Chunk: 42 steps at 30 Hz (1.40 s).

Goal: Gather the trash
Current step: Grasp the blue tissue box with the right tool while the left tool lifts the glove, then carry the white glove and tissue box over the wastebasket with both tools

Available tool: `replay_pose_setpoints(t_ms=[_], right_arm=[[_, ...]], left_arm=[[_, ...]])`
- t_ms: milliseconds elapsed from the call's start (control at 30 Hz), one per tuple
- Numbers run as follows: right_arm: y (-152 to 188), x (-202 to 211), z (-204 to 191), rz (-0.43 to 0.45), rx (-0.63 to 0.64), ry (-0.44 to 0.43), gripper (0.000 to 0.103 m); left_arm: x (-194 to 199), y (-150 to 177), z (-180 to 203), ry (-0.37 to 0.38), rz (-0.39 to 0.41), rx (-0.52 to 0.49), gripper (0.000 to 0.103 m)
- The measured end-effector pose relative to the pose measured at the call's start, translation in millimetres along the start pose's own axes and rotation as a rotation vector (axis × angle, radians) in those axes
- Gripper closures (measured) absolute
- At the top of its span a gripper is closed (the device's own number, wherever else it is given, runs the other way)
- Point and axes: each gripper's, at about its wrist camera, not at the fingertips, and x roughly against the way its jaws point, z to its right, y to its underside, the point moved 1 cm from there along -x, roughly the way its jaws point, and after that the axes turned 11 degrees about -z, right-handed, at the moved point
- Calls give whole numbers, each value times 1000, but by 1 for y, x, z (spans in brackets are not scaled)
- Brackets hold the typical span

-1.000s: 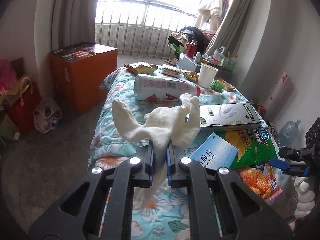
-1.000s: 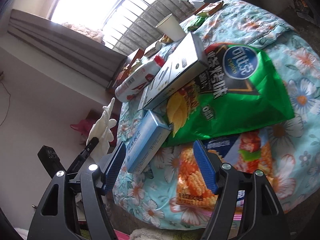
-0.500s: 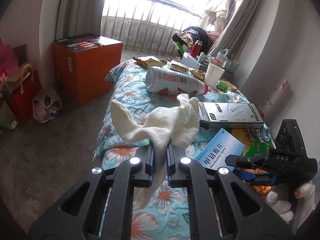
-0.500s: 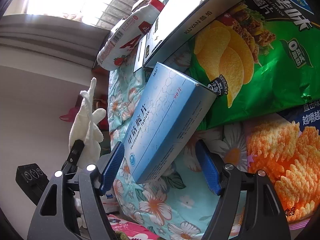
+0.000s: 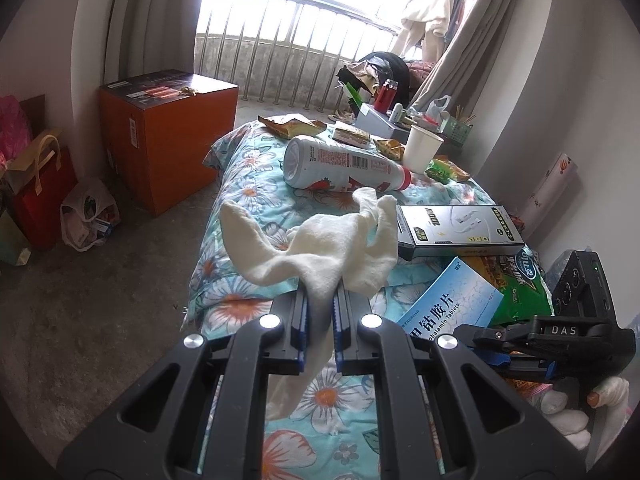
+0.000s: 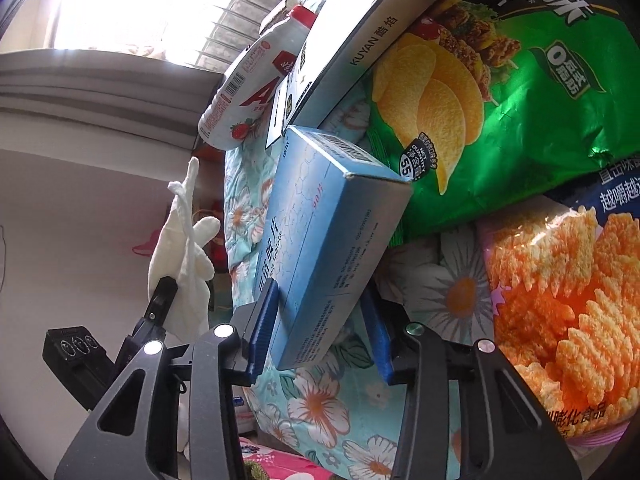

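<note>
**Q:** What are your tongs doing right now?

**A:** My left tongs [image 5: 320, 312] are pinching a limp white cloth [image 5: 336, 252] tight between the blue pads, holding it above the near end of the flowered bed [image 5: 240, 184]. My right tongs [image 6: 320, 320] are standing partly open around the near end of a blue tablet box [image 6: 328, 240]; the left pad is touching its side, and I cannot tell whether the right pad is touching yet.

**Q:** How should you finish that grasp?

**A:** I judge that I should be closing squarely on the two long sides, gently, since thin card would probably crush. The box is leaning on a green crisp bag [image 6: 500, 80], so lifting straight up should avoid dragging the bag along.

**Q:** What is lying farther off?

**A:** Beside the box, an orange snack packet [image 6: 560, 300]. Beyond it, a flat grey carton [image 5: 460, 232], then a white bottle [image 5: 344, 164] on its side, cap on. At the far end, a white paper cup [image 5: 422, 148] is standing upright; its contents are hidden. On the floor to the left, a white plastic bag [image 5: 86, 216] is holding small items I cannot identify.
</note>
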Motion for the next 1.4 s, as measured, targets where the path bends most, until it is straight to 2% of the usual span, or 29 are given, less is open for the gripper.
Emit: replay_pose_setpoints(t_ms=[233, 367, 667, 1167, 1400], right_arm=[[18, 19, 8, -11, 40, -85, 69], [24, 35, 10, 15, 81, -113, 70], [27, 79, 16, 138, 139, -170, 71], [41, 163, 69, 347, 78, -241, 72], [44, 190, 93, 397, 26, -281, 72]], left_arm=[[2, -1, 22, 4, -3, -46, 95], [4, -2, 39, 10, -4, -78, 95], [12, -12, 72, -10, 13, -164, 95], [13, -29, 141, 35, 27, -283, 95], [4, -34, 185, 70, 30, -354, 95]])
